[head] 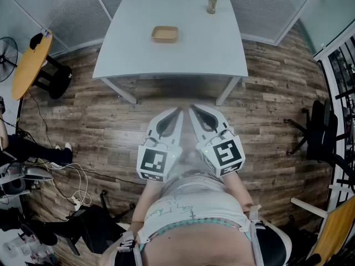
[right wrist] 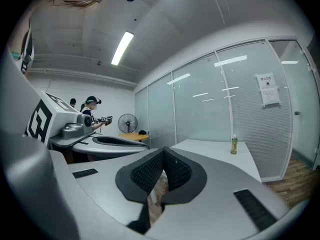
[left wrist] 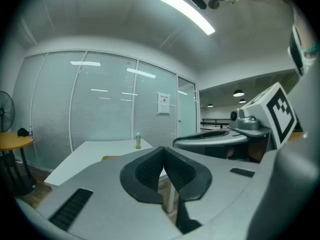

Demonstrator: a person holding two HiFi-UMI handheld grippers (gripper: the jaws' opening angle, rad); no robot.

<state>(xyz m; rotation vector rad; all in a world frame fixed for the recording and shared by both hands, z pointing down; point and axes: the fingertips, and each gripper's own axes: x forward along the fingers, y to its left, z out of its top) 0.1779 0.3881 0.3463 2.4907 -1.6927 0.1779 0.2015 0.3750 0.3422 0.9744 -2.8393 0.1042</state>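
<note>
I hold both grippers side by side in front of my body, above the wooden floor, short of the white table [head: 222, 49]. My left gripper [head: 176, 112] is shut with nothing between its black pads [left wrist: 150, 171]. My right gripper [head: 193, 110] is shut too and holds nothing. On the table lie a shallow tan tray [head: 165, 34] near the middle and a small bottle [head: 212, 3] with a yellowish label at the far edge. The bottle [left wrist: 138, 141] shows above the left jaws, and the bottle [right wrist: 233, 145] stands to the right in the right gripper view.
A round yellow table [head: 29, 64] and a standing fan [head: 8, 51] are at the left. Cables [head: 77, 184] lie on the floor at lower left. A black office chair [head: 316, 129] stands at the right. Glass partition walls close the room behind the table. Another person [right wrist: 91, 110] stands far off.
</note>
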